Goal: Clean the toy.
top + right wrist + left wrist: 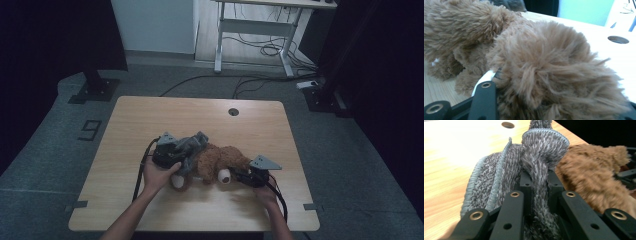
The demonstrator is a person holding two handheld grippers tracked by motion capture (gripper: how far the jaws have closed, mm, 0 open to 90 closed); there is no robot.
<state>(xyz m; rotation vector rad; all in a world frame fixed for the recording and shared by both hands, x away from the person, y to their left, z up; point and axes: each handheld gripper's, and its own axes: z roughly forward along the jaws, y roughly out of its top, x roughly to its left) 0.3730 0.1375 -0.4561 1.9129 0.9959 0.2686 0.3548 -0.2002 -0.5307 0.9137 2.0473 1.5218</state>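
A brown plush toy point(220, 159) lies on the wooden table point(200, 115), with a grey fuzzy cloth point(192, 145) against its left side. My left gripper point(183, 153) is shut on a fold of that cloth; in the left gripper view the grey cloth point(541, 152) is pinched between the black jaws of the left gripper point(539, 180), and the plush toy point(589, 177) lies just to the right. My right gripper point(244, 176) is at the toy's right end, shut on it. Brown fur of the plush toy point(544, 62) bulges between the jaws of the right gripper point(554, 100).
A round cable hole point(233, 111) sits near the table's far edge. Beyond the table stands a white desk frame point(260, 30) with cables on the floor. Black stands point(95, 85) flank the table at the left and right.
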